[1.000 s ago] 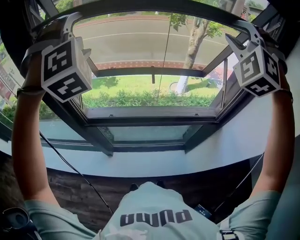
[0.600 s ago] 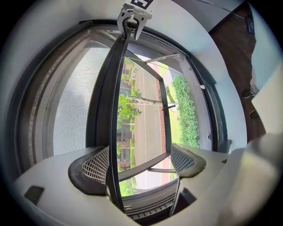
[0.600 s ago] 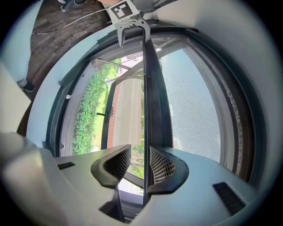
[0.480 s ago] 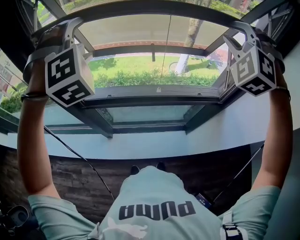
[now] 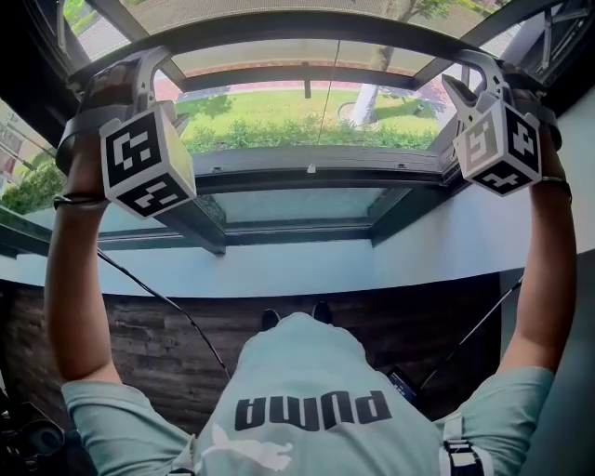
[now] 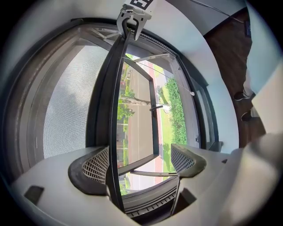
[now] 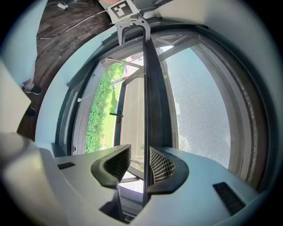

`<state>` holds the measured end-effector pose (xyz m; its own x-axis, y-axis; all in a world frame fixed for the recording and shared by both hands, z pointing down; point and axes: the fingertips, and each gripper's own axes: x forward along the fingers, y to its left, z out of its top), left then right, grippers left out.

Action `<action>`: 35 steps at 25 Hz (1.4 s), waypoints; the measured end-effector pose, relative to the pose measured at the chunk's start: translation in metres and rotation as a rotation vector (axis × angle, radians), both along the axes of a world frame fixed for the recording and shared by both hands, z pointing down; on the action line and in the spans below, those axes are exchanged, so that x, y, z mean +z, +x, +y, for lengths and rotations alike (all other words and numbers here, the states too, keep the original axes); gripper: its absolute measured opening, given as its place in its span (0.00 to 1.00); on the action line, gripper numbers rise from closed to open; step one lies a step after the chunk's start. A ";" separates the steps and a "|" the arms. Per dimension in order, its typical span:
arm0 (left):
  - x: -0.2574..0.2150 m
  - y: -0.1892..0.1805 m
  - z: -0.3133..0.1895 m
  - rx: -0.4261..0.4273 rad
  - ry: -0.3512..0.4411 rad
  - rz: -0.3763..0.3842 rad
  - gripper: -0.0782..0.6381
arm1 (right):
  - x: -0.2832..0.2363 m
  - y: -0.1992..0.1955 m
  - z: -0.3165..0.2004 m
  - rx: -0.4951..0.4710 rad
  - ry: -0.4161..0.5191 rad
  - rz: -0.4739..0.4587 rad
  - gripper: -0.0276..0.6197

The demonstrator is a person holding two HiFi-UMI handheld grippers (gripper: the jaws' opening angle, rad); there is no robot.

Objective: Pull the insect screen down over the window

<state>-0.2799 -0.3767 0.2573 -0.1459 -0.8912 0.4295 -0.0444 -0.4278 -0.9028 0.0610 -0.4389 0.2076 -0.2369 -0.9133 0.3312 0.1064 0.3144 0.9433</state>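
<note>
The insect screen's dark bottom bar [image 5: 307, 23] arches across the top of the head view, with grey mesh [image 6: 70, 97] behind it. My left gripper [image 5: 125, 70] reaches up to the bar's left end. In the left gripper view its jaws [image 6: 139, 161] stand wide apart, and the bar [image 6: 112, 110] lies against the left pad only. My right gripper [image 5: 474, 79] is at the bar's right end. There the bar [image 7: 152, 97] runs between the jaws [image 7: 140, 161] along the right pad, with daylight on its other side. Mesh [image 7: 199, 110] fills the right of that view.
Below the bar is the dark window frame [image 5: 307, 232] with an outward-opened sash and its handle [image 6: 157, 107]. A white sill and wall [image 5: 307, 270] run under it. Dark wood floor [image 5: 167, 344], cables [image 5: 177, 316] and the person's feet lie below.
Both grippers and the screen bar have come down together. The bar now sits closer to the window's lower frame, and less of the street outside shows beneath it.
</note>
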 end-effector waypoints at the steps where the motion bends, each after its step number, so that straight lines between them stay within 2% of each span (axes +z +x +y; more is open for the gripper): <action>1: 0.000 0.000 0.000 -0.001 0.000 0.000 0.70 | 0.000 0.000 0.000 0.003 0.001 0.000 0.25; 8: 0.024 -0.001 -0.003 0.001 -0.031 0.010 0.70 | 0.024 -0.002 -0.004 0.014 -0.030 0.018 0.25; 13: 0.069 0.002 0.003 0.010 -0.110 0.015 0.70 | 0.070 0.002 -0.002 0.020 -0.093 0.073 0.25; 19: 0.108 0.002 0.000 0.004 -0.110 0.017 0.70 | 0.110 0.001 -0.005 0.027 -0.105 0.061 0.25; 25: 0.151 0.004 0.007 -0.008 -0.190 0.012 0.70 | 0.155 0.005 -0.001 0.040 -0.169 0.101 0.25; 31: 0.166 0.003 0.001 -0.028 -0.154 0.018 0.70 | 0.168 0.003 -0.004 0.060 -0.176 0.074 0.25; 35: 0.202 0.004 0.004 -0.034 -0.188 0.022 0.70 | 0.206 0.004 -0.003 0.067 -0.197 0.084 0.25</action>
